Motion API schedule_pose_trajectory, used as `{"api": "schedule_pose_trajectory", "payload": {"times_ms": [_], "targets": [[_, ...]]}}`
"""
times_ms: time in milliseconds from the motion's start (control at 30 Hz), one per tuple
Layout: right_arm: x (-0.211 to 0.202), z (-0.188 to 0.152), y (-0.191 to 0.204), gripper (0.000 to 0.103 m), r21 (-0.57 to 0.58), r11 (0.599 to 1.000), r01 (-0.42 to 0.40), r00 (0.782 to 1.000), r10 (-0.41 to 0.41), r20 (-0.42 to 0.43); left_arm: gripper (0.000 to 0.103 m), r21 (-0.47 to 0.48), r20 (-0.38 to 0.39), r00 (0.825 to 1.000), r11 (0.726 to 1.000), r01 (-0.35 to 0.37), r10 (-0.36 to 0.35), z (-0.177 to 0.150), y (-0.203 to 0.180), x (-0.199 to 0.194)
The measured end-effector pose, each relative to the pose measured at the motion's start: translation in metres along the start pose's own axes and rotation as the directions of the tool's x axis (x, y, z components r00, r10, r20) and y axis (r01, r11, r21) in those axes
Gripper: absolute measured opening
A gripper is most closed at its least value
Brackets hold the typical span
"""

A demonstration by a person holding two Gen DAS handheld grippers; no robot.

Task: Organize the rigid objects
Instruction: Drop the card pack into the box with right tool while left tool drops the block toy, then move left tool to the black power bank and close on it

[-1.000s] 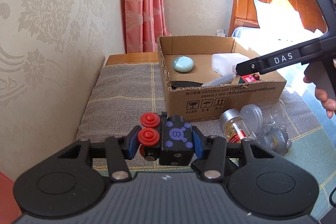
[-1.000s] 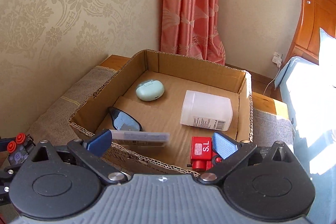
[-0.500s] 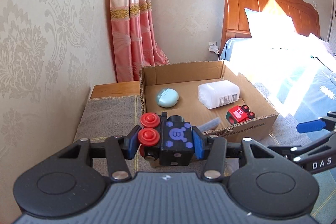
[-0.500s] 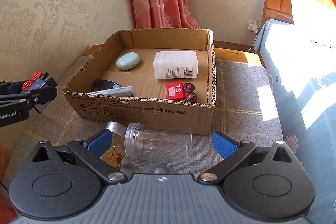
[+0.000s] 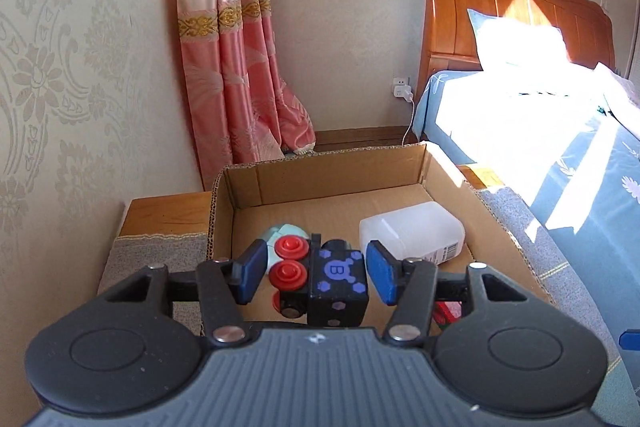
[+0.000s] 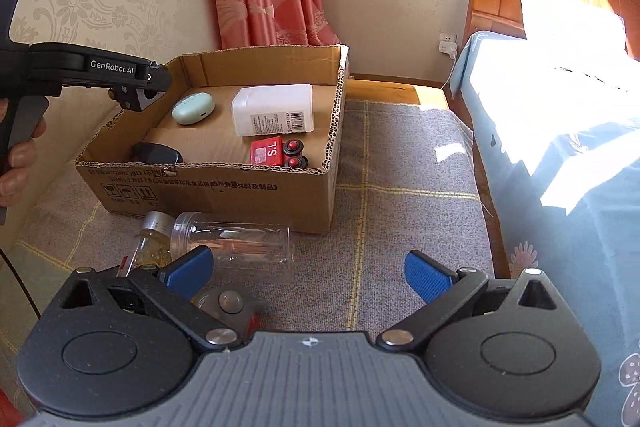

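Hovering over the near left part of the cardboard box, the left gripper has just been opening its jaws; the black toy block with red wheels sits between the blue pads, and gaps show on both sides, so the pads no longer press it. Behind it, in the centre of the left wrist frame, lie a mint green case and a white plastic container on the box floor.

In the right wrist view the right gripper stands wide open with nothing between its pads, low in the frame above the grey checked blanket. Just in front of the box, lower left, lie a clear jar on its side and a small glass bottle with gold contents. Inside the box a red toy block rests near the front wall, and a dark object sits left of it.
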State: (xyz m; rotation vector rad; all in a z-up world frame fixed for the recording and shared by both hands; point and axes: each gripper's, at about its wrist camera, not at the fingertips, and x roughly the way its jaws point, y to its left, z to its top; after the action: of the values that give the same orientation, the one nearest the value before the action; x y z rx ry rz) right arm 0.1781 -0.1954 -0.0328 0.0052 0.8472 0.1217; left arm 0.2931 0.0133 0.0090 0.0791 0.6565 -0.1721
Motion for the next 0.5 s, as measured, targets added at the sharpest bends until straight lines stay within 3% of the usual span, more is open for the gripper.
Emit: {"api": "schedule_pose_trajectory", "payload": {"times_ms": [67,500], "targets": [[0.001,-0.001,-0.005,0.103,0.012,1.000,-0.004,1.000,0.004,-0.001,0.103,0.002,0.024,0.999,0.999,-0.035,0.035,0.002,-0.001,-0.003],[-0.009,-0.006,-0.003,0.103,0.025,1.000,0.004,1.000,-0.004,0.013,0.102,0.047,-0.006,0.999,0.998,-0.046,0.046,-0.038,-0.003,-0.050]]}}
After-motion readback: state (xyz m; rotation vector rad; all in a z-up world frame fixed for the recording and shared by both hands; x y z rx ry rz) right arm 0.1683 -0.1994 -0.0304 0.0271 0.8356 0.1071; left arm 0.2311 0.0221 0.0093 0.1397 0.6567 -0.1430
